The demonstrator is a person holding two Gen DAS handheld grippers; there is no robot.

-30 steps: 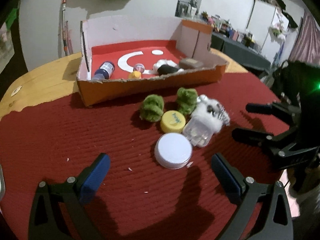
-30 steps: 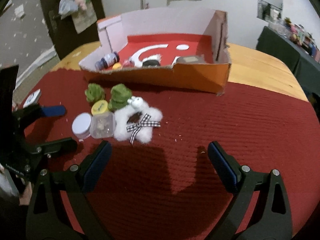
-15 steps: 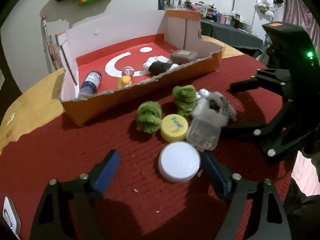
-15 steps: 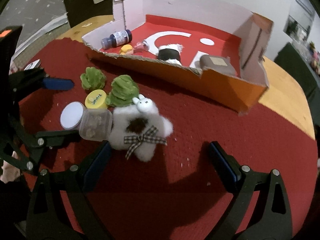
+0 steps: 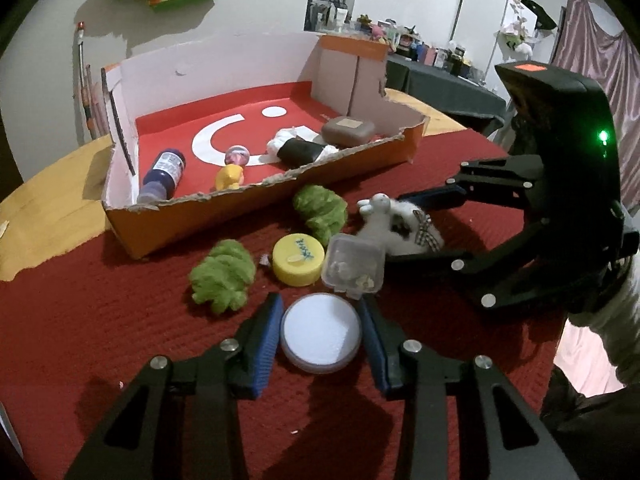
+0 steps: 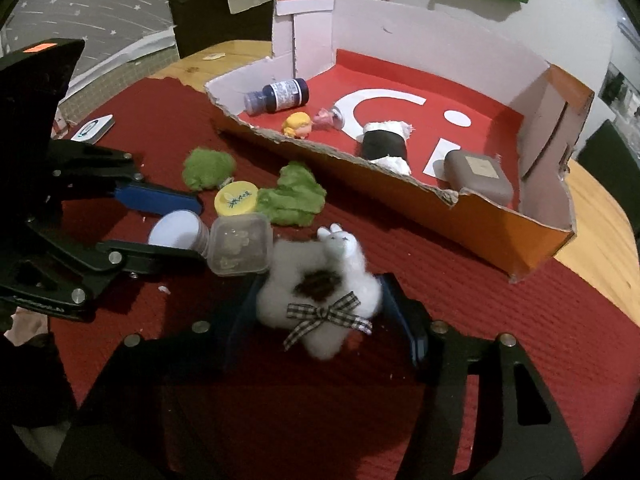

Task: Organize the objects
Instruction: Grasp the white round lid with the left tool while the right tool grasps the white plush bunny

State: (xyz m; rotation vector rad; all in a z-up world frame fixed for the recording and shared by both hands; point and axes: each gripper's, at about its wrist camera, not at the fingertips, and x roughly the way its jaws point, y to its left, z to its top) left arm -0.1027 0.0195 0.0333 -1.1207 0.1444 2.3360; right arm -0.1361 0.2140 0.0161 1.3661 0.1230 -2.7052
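Closing in from both sides, we are working two claws at once – their jaws have just been narrowing. Our left claw (image 5: 320,338) is bracketing the white round lid (image 5: 321,338), its blue pads touching the rim on either side, so we are reading it as clamped on the lid. Our right claw (image 6: 320,312) is squeezing the white plush bunny (image 6: 320,292) around its body.

Both things are lying in the cluster on the red cloth (image 5: 80,320), just in front of the orange cardboard box (image 5: 256,212) at the table's far edge. We are judging the lid stiff, light and smooth – best held across its rim. The bunny is soft and will give, so mid-body suits it.

Only the right wrist view is showing the bunny's checked bow (image 6: 324,314); only the left is showing the lid's whole face.
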